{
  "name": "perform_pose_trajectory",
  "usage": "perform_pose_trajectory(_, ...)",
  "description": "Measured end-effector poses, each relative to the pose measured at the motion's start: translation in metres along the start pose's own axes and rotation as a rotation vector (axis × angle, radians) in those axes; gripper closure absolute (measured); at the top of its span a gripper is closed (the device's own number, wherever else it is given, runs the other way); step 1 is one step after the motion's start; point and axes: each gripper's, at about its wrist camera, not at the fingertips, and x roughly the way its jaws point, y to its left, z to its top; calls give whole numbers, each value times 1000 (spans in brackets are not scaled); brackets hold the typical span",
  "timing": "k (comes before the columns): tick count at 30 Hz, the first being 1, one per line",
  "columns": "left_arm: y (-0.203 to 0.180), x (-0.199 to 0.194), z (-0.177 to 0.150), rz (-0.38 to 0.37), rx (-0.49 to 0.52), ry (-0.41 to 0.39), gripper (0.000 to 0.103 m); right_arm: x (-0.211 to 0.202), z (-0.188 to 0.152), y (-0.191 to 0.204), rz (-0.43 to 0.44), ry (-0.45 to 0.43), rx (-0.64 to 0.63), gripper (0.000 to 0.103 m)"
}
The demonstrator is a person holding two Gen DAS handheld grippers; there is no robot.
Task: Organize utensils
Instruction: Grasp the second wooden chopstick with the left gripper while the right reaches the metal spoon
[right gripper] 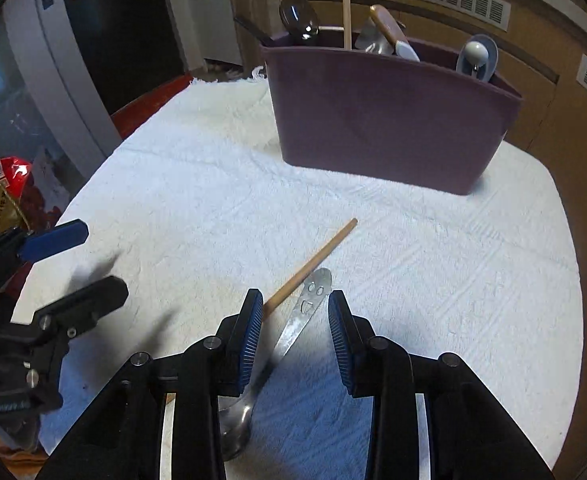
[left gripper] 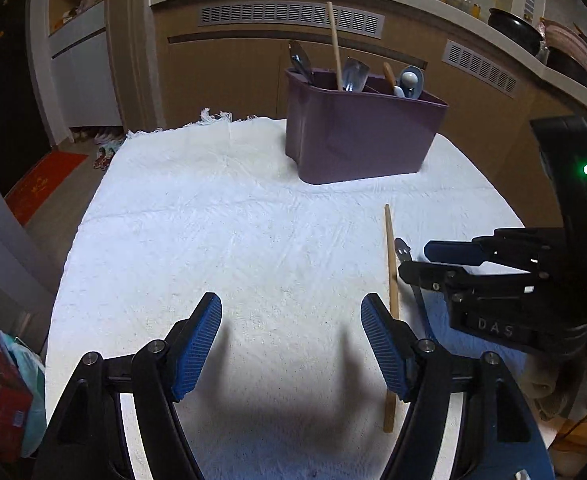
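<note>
Right wrist view: right tool [right gripper: 295, 336] spread, straddling the metal spoon [right gripper: 289, 336] at bottom centre, handle running toward upper right; wooden chopstick [right gripper: 313, 264] beside it. Left tool [left gripper: 291, 346] spread, empty.

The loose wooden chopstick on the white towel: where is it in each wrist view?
Left wrist: the thin wooden chopstick runs vertically at lower right, beside the left tool's right finger.
Right wrist: it lies diagonally at centre.
Shared landmark: the purple plastic utensil caddy.

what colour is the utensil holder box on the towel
Dull purple plastic utensil holder; the right wrist view shows it best.
</note>
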Motion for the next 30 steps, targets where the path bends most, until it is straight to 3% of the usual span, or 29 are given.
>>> perform_pose_trajectory(5,4,4,1,11,-15,12,33,3,-20,14,-37,36,-69,68)
perform_pose_trajectory(8,0,5,0,-4,2,26,33,-2,-28,13,-78,15,-103,68)
perform_pose_trajectory(13,-18,15,0,-83,32,59,33,-14,-35,-20,-163,1,-59,68)
perform_pose_trajectory(16,-42,25,2,-111,100,81,33,-21,-43,-46,-208,-14,-9,68)
perform_pose_trajectory(18,-59,34,6,-103,145,96,36,-26,-47,-59,-207,-22,26,68)
perform_pose_trajectory(21,-77,52,13,-86,186,146,50,-37,-58,-74,-187,-38,72,66)
perform_pose_trajectory(27,-89,82,27,-52,203,220,52,-54,-68,-84,-137,-82,94,66)
perform_pose_trajectory(30,-92,88,34,-44,203,229,52,-62,-75,-85,-107,-77,77,58)
